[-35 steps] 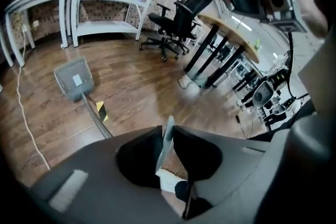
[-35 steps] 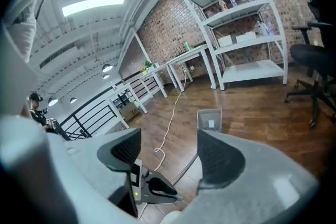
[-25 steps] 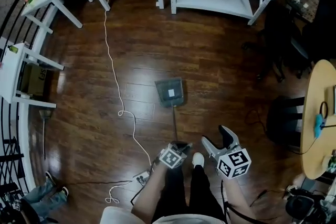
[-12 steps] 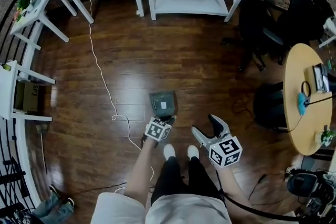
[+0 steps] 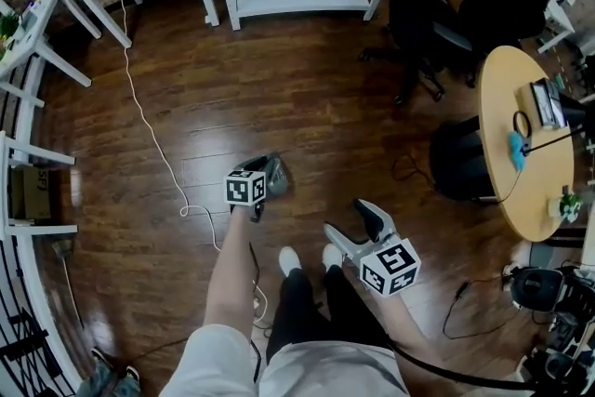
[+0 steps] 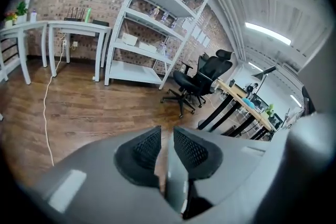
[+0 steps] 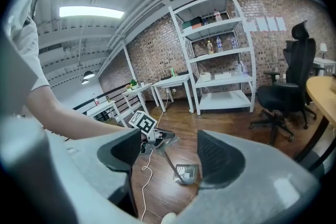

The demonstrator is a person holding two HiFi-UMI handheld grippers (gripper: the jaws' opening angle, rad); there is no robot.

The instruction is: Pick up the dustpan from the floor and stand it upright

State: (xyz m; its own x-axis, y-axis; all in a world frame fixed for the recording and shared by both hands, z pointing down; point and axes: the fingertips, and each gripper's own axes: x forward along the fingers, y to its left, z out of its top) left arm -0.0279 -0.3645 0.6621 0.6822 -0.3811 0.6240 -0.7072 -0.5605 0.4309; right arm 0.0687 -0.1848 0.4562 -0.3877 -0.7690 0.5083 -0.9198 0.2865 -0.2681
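Clamps the left gripper (image 6: 167, 144), jaws almost together, on the thin handle of the dustpan (image 7: 186, 172). Holds the long axis slanted: handle end high in the jaws, pan end low, pointing down and to the far right, at the wooden floor (image 5: 307, 107), contact unclear, just beyond the shoes (image 5: 290, 260). Carries the right gripper (image 5: 349, 218) gaping wide, empty, near right, apart from the dustpan.

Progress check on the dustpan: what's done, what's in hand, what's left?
Done: the left gripper is shut on the handle of the dustpan, and the handle's top is up off the floor. In hand: its lower end rests on the floor while the handle leans, as the right gripper view shows. Left: probably bring it fully upright and let go so it stands alone. The right gripper is open and empty.
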